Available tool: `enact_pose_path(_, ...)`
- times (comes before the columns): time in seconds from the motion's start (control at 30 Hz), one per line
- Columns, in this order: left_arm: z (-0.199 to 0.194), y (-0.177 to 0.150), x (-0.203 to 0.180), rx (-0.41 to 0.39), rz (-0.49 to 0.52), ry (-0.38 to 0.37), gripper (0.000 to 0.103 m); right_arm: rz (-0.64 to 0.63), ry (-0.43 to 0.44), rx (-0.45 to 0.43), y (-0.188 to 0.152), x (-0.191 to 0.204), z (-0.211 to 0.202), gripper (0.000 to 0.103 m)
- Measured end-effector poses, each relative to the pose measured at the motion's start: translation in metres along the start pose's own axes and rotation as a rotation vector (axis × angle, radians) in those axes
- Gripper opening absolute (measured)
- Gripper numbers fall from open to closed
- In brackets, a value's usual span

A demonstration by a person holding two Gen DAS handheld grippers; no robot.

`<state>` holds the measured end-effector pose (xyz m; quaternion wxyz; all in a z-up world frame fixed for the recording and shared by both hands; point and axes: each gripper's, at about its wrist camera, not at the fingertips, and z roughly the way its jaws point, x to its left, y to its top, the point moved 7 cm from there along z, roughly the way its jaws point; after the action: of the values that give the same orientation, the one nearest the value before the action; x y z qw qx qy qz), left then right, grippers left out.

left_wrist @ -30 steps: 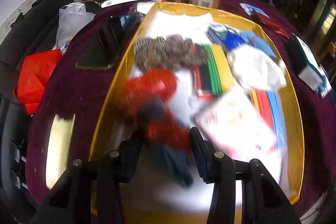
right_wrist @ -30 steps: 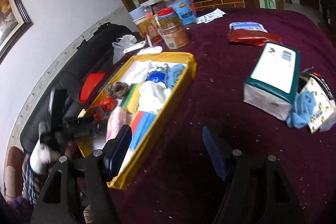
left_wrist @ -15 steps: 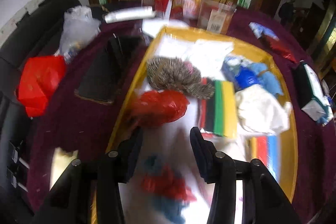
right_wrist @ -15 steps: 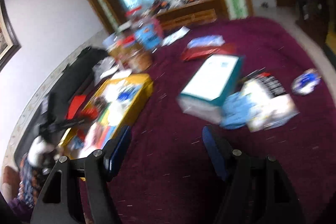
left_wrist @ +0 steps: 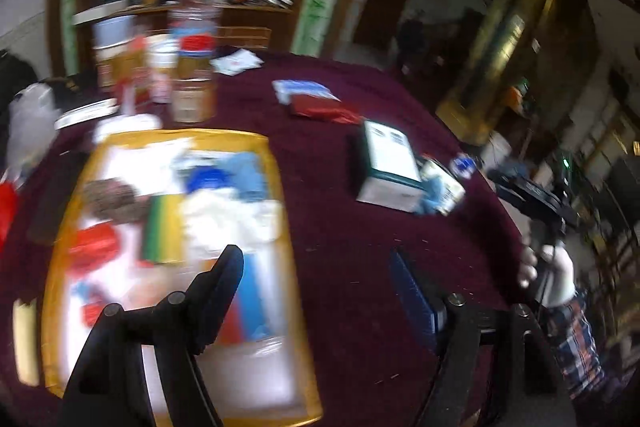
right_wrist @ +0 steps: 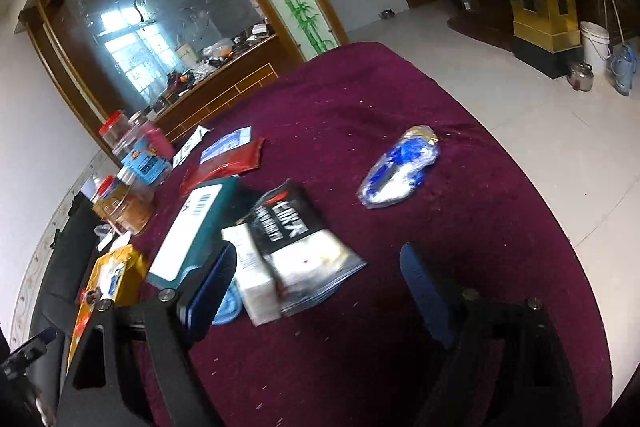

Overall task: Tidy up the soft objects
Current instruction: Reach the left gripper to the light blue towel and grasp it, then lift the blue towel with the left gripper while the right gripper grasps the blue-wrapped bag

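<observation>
Now both empty. Left hand-held gripper [left_wrist: 316,283]: jaws opening, nothing between them, hanging over the right rim of the yellow tray [left_wrist: 286,227] and the maroon bench [left_wrist: 352,219] beside it. Right hand-held gripper [right_wrist: 316,279]: jaws opening too, nothing between them, aimed at the clutter on the bench.

Location of soft things: most lying inside the tray — white cloth [left_wrist: 228,219], red bundle [left_wrist: 94,247], brown knit piece [left_wrist: 112,197], blue fabric [left_wrist: 244,175]. Outside the tray: light blue soft item [right_wrist: 228,301] tucked against the teal box [right_wrist: 192,231] and small white carton [right_wrist: 256,279], partly hidden behind the right gripper's left finger; blue-and-white wrapped packet [right_wrist: 400,167] lying alone, well apart, nearer the bench's far edge.

Risks, as judged: light blue item wedged under box and black pouch [right_wrist: 300,239], so a careless pinch likely to catch carton or pouch instead, or drag the stack. Left view heavily smeared by motion; aiming on it unreliable. Packet near edge, could be nudged off.

Versus one second earlier: left gripper then narrower, around the red bundle low over the tray; now wide, bundle left in the tray, view swung right. Right view swung off the tray onto the box cluster.
</observation>
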<state>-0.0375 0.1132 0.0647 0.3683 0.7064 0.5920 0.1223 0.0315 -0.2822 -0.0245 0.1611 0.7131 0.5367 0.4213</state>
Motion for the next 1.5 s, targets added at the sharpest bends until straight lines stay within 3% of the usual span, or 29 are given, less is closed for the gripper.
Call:
enact_pose_path(0.2,0.052,0.008,-0.065,0.096,0.043,-0.044,0.079,0.045,0.017,-0.013,-0.003,-0.019,-0.001,0.083)
enact_pose_path(0.4,0.116,0.008,-0.138,0.126,0.191,-0.077,0.078,0.145,0.059,-0.01,-0.002,-0.038,-0.005,0.083)
enact_pose_path(0.5,0.138,0.017,-0.174,0.056,0.371,-0.031,0.078,0.152,0.066,-0.007,-0.002,-0.039,-0.006,0.083)
enact_pose_path(0.57,0.15,0.02,-0.198,-0.013,0.557,0.031,0.078,0.145,0.065,-0.009,-0.002,-0.036,-0.006,0.083)
enact_pose_path(0.63,0.163,0.02,-0.21,-0.029,0.671,0.068,0.078,0.13,0.061,-0.013,-0.002,-0.033,-0.007,0.083)
enact_pose_path(0.7,0.181,0.021,-0.213,-0.006,0.721,0.1,0.078,0.118,0.056,-0.013,-0.002,-0.031,-0.006,0.083)
enact_pose_path(0.77,0.201,0.021,-0.208,0.051,0.731,0.122,0.075,0.113,0.056,-0.008,-0.003,-0.03,-0.005,0.083)
enact_pose_path(0.8,0.207,0.02,-0.205,0.071,0.727,0.13,0.054,0.112,0.053,-0.006,-0.003,-0.03,-0.004,0.083)
enact_pose_path(0.83,0.213,0.018,-0.2,0.106,0.712,0.122,0.043,0.11,0.051,-0.003,-0.003,-0.03,-0.004,0.083)
enact_pose_path(0.9,0.211,0.021,-0.191,0.097,0.689,0.141,0.032,0.109,0.046,0.0,-0.004,-0.031,-0.003,0.083)
enact_pose_path(1.03,0.185,0.025,-0.181,0.084,0.604,0.097,0.012,0.103,0.036,0.011,-0.005,-0.03,0.0,0.083)
enact_pose_path(1.43,0.114,-0.031,-0.192,0.063,0.519,-0.096,0.013,0.093,0.002,0.03,-0.009,-0.032,0.005,0.083)
enact_pose_path(1.47,0.109,-0.032,-0.189,0.056,0.509,-0.102,0.015,0.093,-0.001,0.032,-0.01,-0.033,0.006,0.083)
enact_pose_path(1.5,0.106,-0.032,-0.186,0.052,0.496,-0.106,0.026,0.093,-0.004,0.034,-0.01,-0.033,0.006,0.083)
